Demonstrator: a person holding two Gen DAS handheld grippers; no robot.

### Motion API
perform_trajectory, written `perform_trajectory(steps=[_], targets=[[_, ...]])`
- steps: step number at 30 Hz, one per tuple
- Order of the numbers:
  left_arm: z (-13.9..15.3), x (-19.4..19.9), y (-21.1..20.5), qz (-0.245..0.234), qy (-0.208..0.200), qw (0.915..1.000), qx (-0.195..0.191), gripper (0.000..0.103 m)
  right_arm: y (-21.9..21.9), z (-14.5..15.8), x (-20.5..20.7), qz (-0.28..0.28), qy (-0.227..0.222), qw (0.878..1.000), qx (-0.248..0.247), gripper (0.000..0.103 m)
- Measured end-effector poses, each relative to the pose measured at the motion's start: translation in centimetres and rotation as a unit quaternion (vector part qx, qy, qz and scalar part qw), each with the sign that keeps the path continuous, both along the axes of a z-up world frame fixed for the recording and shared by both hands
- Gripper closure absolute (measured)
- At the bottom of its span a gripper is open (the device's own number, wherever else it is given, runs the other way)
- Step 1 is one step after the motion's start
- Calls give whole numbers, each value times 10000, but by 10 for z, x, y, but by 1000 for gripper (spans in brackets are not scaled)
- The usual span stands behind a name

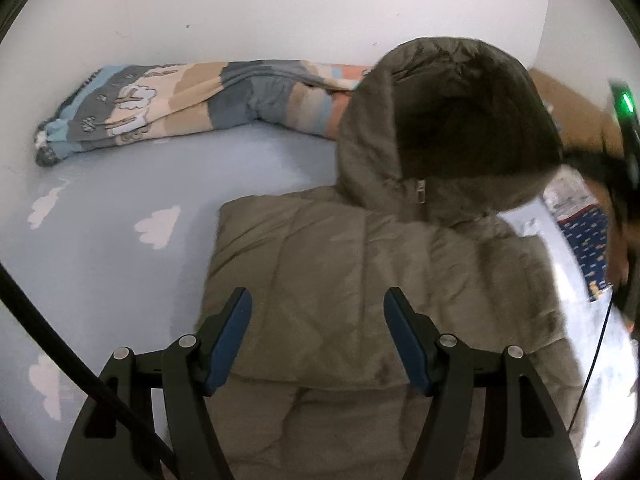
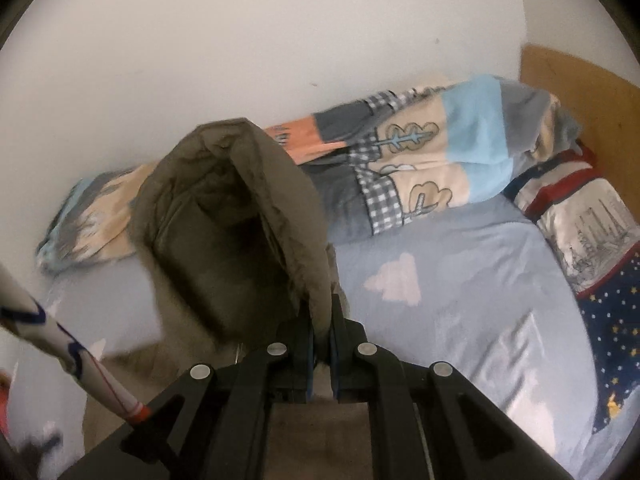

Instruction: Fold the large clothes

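— So, what does the jacket (image 1: 360, 280) look like from where you stand?

— Olive-grey, puffy and quilted, with a zip up the front and a deep hood (image 1: 452, 120). Its body is folded into a thick pad lying flat on the pale blue sheet (image 1: 120, 220) with white cloud shapes, in the middle of the bed.

— Which way does it run?

— In the left wrist view its long axis goes from the near edge, under the left gripper (image 1: 318, 312), away toward the wall (image 1: 280, 8). The hood is the far end, lifted so it stands up with its dark opening facing the camera.

— What lifts it?

— The right gripper (image 2: 320, 320). Its jaws are squeezed together on the hood's rim, the fabric pinched between the blue pads, and the hood rises above them.

— And the left one?

— Its jaws stand apart over the folded body, with nothing between the pads (image 1: 230, 336).

— Anything else on the bed?

— A patchwork blanket (image 2: 420, 160) bunched along the wall behind the hood, and a starry pillow (image 2: 600, 280) at the right by the wooden headboard (image 2: 580, 92).
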State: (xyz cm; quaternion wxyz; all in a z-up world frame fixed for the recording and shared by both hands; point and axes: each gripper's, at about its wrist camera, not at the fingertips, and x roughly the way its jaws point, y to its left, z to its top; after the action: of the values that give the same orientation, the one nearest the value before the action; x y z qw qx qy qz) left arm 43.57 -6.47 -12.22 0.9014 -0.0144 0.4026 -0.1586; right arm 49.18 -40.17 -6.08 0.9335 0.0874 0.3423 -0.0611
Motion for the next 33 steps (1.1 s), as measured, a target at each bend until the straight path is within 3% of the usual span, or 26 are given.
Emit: perform_trajectory(steps=[5, 7, 9, 10, 12, 14, 15, 16, 19, 21, 27, 33], targets=[[20, 12, 6, -193, 210, 9951, -944, 35, 21, -13, -67, 411, -150, 9988, -241, 97], [23, 26, 12, -381, 535, 9832, -1703, 35, 25, -21, -82, 475, -136, 9987, -115, 97], [12, 46, 16, -450, 1062, 9591, -2583, 35, 28, -32, -93, 472, -78, 9989, -20, 97], [4, 56, 15, -431, 1264, 9491, -2852, 35, 30, -37, -98, 471, -84, 9989, -11, 97], [-11, 67, 9, -419, 1480, 9427, -2962, 36, 34, -43, -107, 517, -78, 9986, 51, 97], [-25, 75, -1, -357, 1590, 9485, -2716, 47, 38, -45, -115, 576, -79, 9983, 59, 97], [-30, 76, -4, -339, 1633, 9520, -2567, 61, 41, -46, -120, 631, -75, 9980, 20, 97], [-35, 75, -8, -317, 1685, 9578, -2309, 67, 44, -47, -125, 695, -61, 9976, -46, 97], [-44, 62, -18, -321, 1679, 9744, -1459, 68, 52, -57, -139, 811, 109, 9961, -319, 97], [-49, 55, -22, -330, 1637, 9808, -1007, 68, 54, -70, -145, 870, 274, 9947, -479, 97], [-57, 38, -42, -224, 1286, 9914, 12, 68, 54, -120, -136, 763, 820, 9925, -483, 96], [-58, 33, -38, -156, 1284, 9915, 132, 65, 63, -109, -142, 700, 869, 9914, -690, 90]])
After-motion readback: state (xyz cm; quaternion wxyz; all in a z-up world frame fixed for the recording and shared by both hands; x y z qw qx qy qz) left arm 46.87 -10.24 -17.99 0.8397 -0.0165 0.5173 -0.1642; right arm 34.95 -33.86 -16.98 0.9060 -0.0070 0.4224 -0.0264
